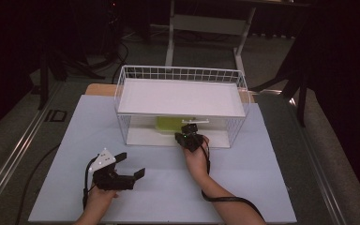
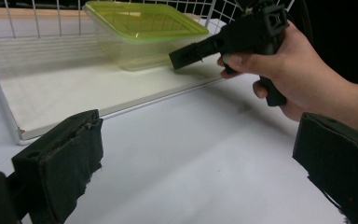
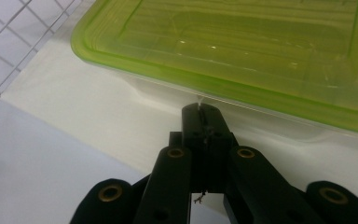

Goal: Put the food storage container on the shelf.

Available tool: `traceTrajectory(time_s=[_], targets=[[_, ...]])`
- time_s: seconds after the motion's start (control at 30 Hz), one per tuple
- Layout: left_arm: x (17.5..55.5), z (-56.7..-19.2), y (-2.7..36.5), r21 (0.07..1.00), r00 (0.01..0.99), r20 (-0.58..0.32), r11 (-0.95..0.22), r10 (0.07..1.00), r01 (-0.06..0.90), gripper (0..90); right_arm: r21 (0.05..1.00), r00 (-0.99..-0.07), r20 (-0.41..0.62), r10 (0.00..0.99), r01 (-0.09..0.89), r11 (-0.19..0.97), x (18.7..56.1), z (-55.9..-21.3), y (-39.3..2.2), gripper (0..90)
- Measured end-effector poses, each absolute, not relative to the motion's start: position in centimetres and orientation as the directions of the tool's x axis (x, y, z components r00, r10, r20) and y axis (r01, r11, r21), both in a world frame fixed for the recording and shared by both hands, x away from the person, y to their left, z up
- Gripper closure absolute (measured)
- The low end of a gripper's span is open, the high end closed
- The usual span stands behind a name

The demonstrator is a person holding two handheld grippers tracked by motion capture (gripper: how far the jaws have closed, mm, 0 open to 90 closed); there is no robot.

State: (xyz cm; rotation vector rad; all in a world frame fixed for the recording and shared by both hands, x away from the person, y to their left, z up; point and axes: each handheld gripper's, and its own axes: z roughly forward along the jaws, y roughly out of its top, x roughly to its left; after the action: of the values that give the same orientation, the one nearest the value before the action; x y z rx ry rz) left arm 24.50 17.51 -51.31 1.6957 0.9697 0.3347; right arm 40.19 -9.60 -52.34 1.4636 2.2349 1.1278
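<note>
Lime translucent plastic box, rounded, under white wire rack: right tongs together beside it, left tongs apart nearer desk edge.

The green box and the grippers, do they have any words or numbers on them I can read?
No readable words, numbers or signs in any view.
Green-lidded box: the lid has moulded ridges, no lettering.
Right gripper: plain black, no label.
Left gripper: plain black pads, no label.
Wire basket: no tag.

Wire rack open in front; shelf limits headroom.
</note>
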Motion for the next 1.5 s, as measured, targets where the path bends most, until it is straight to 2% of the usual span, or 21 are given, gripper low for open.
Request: traceTrajectory(time_s=[0.47,0.73,0.97,1.03,1.1,1.17,1.3,1.37,1.5], targets=[[24.5,-51.4,17.3,0.9,0.632,-0.234,-0.082,0.739,0.428,2.5,0.712,-0.475,0.221,0.852,0.675,0.192,40.8,-52.4,-9.3,89.2],[24.4,-51.3,17.2,0.901,0.635,-0.223,-0.091,0.74,0.424,2.5,0.707,-0.521,0.209,0.828,0.665,0.241,38.8,-52.2,-9.4,88.5],[24.4,-51.3,17.0,0.902,0.639,-0.224,-0.091,0.736,0.422,2.4,0.729,-0.54,0.224,0.811,0.645,0.228,37.3,-51.1,-10.3,84.8],[24.5,-51.3,16.9,0.902,0.643,-0.229,-0.09,0.731,0.423,2.5,0.742,-0.557,0.215,0.803,0.627,0.237,36.8,-50.6,-10.7,79.1],[24.6,-51.4,16.8,0.905,0.66,-0.246,-0.077,0.71,0.419,2.5,0.75,-0.574,0.214,0.791,0.615,0.243,36.1,-50.3,-11.0,66.8],[24.6,-51.4,16.7,0.909,0.677,-0.256,-0.067,0.69,0.412,2.5,0.761,-0.605,0.209,0.768,0.594,0.261,35.5,-50.0,-11.2,49.3],[24.6,-51.1,16.1,0.919,0.706,-0.227,-0.092,0.671,0.383,2.5,0.787,-0.655,0.2,0.729,0.55,0.279,34.3,-49.3,-12.0,27.9],[24.7,-50.9,15.9,0.921,0.713,-0.209,-0.111,0.669,0.374,2.5,0.794,-0.683,0.199,0.703,0.533,0.293,33.8,-49.2,-12.5,21.5],[24.6,-50.4,15.8,0.931,0.726,-0.187,-0.116,0.662,0.346,2.5,0.801,-0.702,0.184,0.688,0.513,0.309,33.0,-49.0,-13.4,18.2]])
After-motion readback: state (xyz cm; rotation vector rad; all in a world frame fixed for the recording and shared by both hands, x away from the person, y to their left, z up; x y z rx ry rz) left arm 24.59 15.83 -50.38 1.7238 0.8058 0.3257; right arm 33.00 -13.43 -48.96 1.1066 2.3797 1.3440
